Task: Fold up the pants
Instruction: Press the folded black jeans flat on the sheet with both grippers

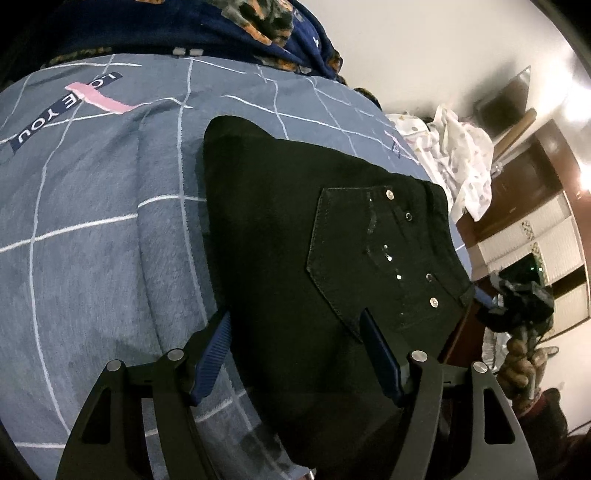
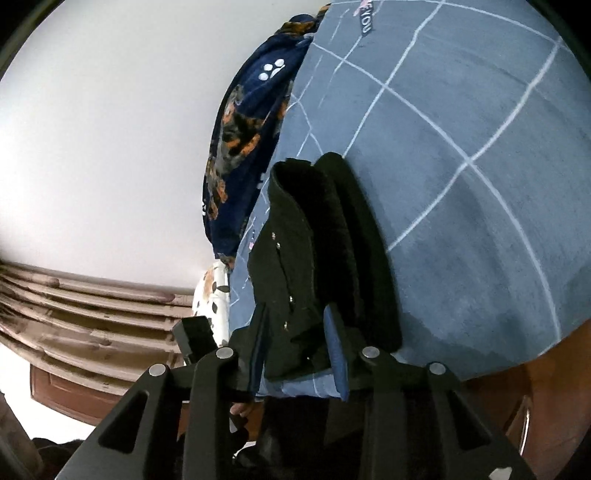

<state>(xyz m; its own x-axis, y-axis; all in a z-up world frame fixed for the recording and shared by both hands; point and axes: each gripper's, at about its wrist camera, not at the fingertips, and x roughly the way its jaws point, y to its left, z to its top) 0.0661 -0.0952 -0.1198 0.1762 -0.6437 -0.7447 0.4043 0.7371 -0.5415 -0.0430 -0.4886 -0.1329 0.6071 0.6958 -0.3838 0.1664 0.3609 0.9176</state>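
Black pants (image 1: 295, 229) lie folded in a thick stack on a blue-grey checked bedsheet (image 1: 92, 221), back pocket with metal studs facing up. My left gripper (image 1: 295, 325) is open, its blue-padded fingers (image 1: 214, 350) spread over the near edge of the pants, one pad off the left edge, one on the pocket. In the right wrist view the pants (image 2: 314, 240) show edge-on as layered folds. My right gripper (image 2: 297, 321) is open, fingers on either side of the near corner of the stack. It also shows at the right in the left wrist view (image 1: 517, 302).
A dark blue patterned blanket (image 1: 258, 29) is bunched at the far edge of the bed. A white spotted cloth (image 1: 458, 155) lies to the right of the pants. Wooden furniture (image 1: 535, 192) and a white wall stand beyond the bed.
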